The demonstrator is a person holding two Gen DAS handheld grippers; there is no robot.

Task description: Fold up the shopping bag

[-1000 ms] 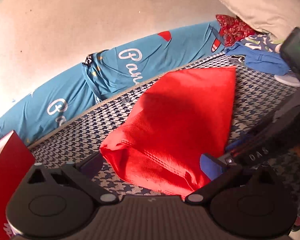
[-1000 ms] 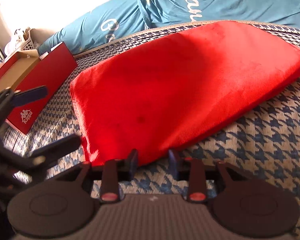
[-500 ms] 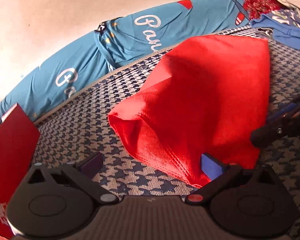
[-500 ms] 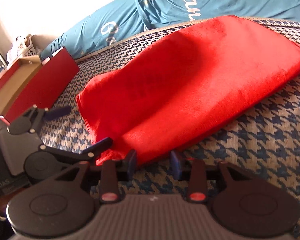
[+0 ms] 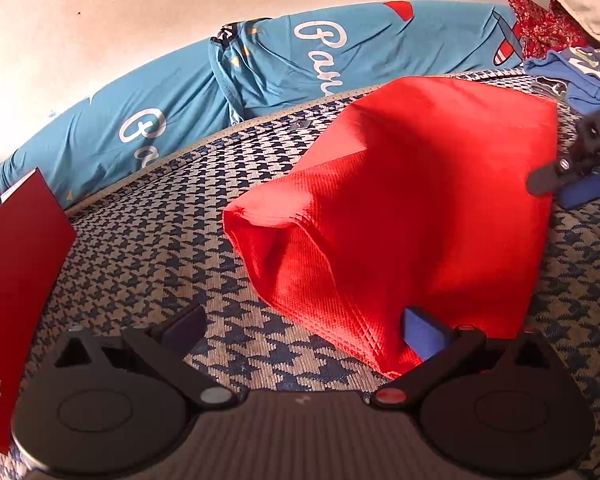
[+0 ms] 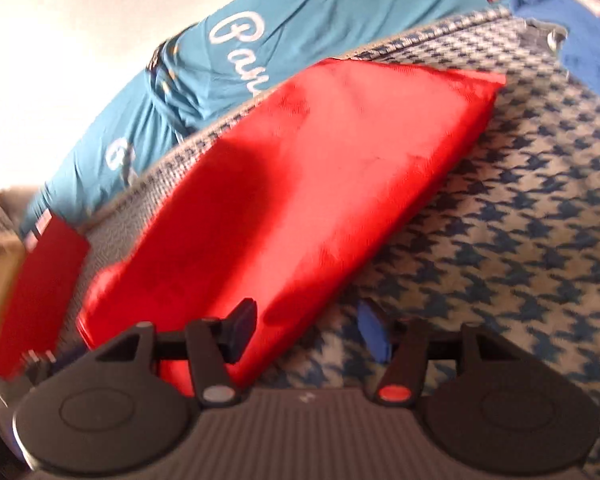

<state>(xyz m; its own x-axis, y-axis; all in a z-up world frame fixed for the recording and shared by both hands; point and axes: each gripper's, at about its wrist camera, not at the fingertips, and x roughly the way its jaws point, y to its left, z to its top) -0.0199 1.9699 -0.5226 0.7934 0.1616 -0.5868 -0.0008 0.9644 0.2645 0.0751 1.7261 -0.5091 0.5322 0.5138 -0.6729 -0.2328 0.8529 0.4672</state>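
Red shopping bag (image 5: 412, 208) on houndstooth cover (image 5: 148, 248), left gripper (image 5: 300, 332) jaws wide, right gripper (image 6: 308, 328) jaws just opening around blurred bag edge.

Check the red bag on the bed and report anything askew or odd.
The red shopping bag lies folded on the houndstooth cover, but its near-left end puffs open instead of lying flat. It also lies at a slant to the bed's edge. No tears or spills are visible.
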